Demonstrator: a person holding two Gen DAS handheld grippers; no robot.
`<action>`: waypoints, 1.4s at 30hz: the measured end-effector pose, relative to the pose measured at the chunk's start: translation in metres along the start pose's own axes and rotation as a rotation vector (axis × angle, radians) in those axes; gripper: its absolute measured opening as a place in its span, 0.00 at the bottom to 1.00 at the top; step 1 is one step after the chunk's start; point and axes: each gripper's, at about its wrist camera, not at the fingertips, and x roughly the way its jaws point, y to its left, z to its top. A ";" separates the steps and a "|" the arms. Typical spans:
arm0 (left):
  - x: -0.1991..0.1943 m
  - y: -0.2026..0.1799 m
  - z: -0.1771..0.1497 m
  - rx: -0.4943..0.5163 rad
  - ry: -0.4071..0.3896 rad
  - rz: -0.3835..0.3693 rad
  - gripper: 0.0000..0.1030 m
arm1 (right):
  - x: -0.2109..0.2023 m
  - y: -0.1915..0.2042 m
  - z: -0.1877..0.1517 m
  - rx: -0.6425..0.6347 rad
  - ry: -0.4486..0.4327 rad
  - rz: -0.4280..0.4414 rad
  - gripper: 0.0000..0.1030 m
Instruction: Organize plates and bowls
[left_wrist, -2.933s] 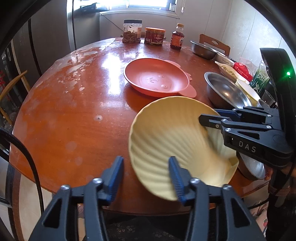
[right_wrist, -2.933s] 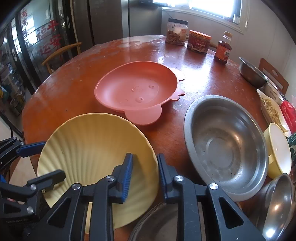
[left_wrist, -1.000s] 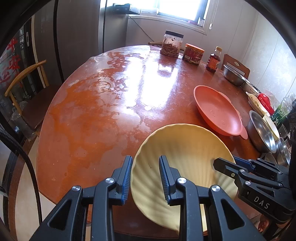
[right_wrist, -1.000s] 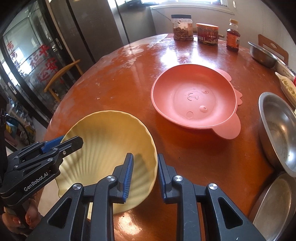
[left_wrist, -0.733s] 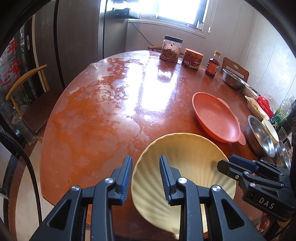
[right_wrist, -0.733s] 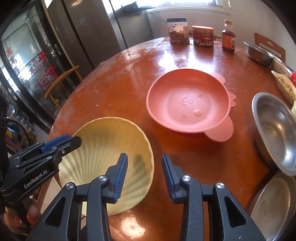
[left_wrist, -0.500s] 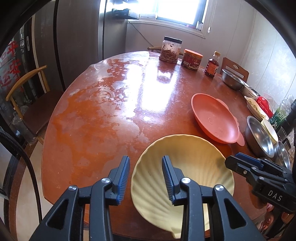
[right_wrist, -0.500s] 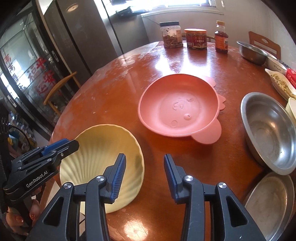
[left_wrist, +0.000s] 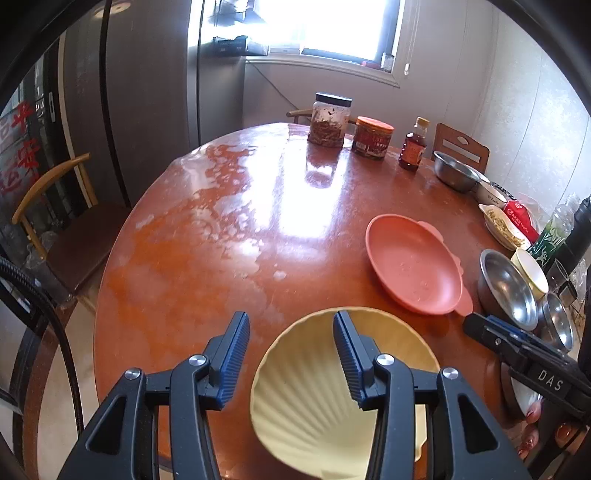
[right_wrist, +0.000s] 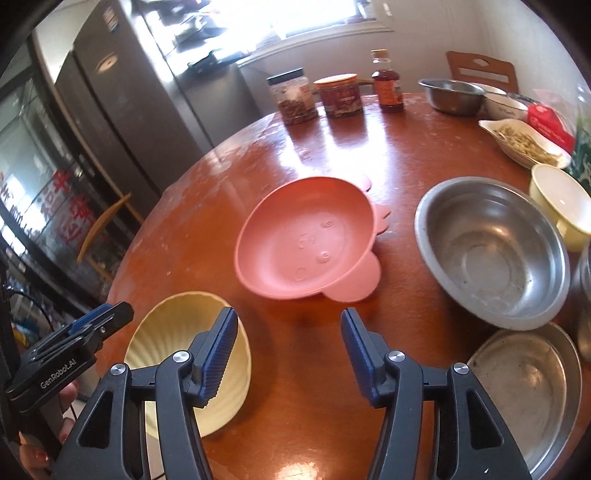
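On the round red-brown table (left_wrist: 221, 258), near its front edge, the yellow shell dish (left_wrist: 332, 406) lies free, with neither pair of tongs closed on it. The left gripper (left_wrist: 290, 354) hangs above it with its jaws spread; the right-hand finger stands over the dish's ribbed hollow and the left-hand one over bare table beside the rim. The right gripper (right_wrist: 288, 350) has its jaws wide apart and holds nothing; its left finger overlaps the dish's right rim in that view, though whether it touches cannot be told. Beyond the gap sits the pink plate (right_wrist: 306, 240), apart from the yellow dish. To the right of the plate is a steel bowl (right_wrist: 491, 254), and nearer the front edge a steel pan (right_wrist: 528, 387). A small yellow bowl (right_wrist: 561, 206) sits just beside the steel bowl. At the far side stand a jar (left_wrist: 330, 120), a red tub (left_wrist: 372, 137) and a bottle (left_wrist: 413, 146)
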 end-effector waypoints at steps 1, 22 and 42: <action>0.001 -0.002 0.003 0.006 -0.002 -0.003 0.46 | 0.000 -0.003 0.001 0.016 -0.001 0.001 0.58; 0.119 -0.083 0.078 0.232 0.229 -0.108 0.46 | 0.035 -0.028 0.018 0.212 0.003 -0.145 0.71; 0.149 -0.090 0.072 0.270 0.309 -0.113 0.29 | 0.056 -0.034 0.033 0.150 -0.024 -0.143 0.40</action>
